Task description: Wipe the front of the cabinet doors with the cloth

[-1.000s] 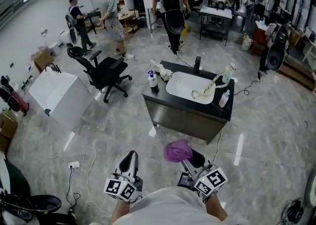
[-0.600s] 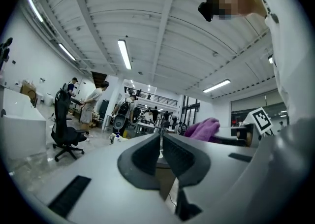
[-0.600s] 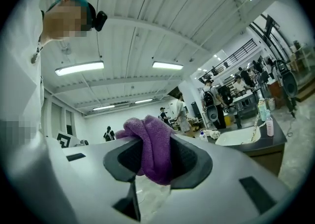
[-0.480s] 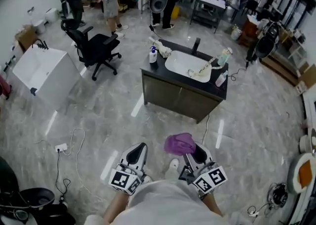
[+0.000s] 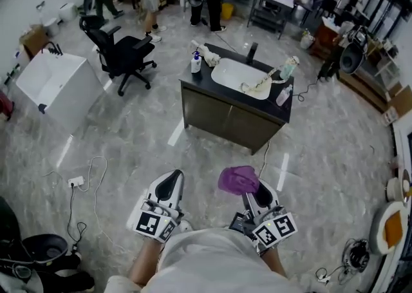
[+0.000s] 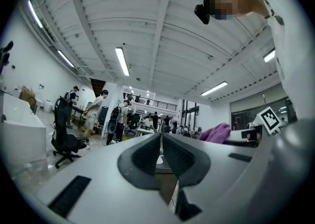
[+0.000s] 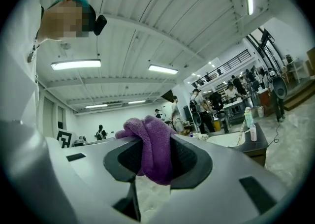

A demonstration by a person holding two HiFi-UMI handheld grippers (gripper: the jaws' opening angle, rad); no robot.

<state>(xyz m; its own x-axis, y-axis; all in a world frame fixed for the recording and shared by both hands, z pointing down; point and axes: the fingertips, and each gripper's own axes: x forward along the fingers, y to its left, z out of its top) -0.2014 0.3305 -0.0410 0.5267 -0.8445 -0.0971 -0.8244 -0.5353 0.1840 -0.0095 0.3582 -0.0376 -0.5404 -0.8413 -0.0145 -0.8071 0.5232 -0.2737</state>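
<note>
A dark cabinet [image 5: 226,121] with two front doors and a white sink on top stands a few steps ahead in the head view. My right gripper [image 5: 248,185] is shut on a purple cloth [image 5: 237,179], which bunches up out of the jaws [image 7: 153,146]. My left gripper [image 5: 170,185] is held beside it, jaws closed together with nothing between them [image 6: 161,151]. Both grippers are held close to my body, well short of the cabinet doors. The cabinet shows small at the right of the right gripper view [image 7: 253,149].
Bottles [image 5: 196,63] and a rag lie on the cabinet top round the sink [image 5: 239,79]. A black office chair [image 5: 122,56] and a white box [image 5: 55,89] stand to the left. A power strip with cable [image 5: 77,181] lies on the floor. Several people stand at the back.
I have stepped nearer; the cabinet sits lower and larger in the head view. Both grippers stay close to my body, the right one still holding the cloth.
</note>
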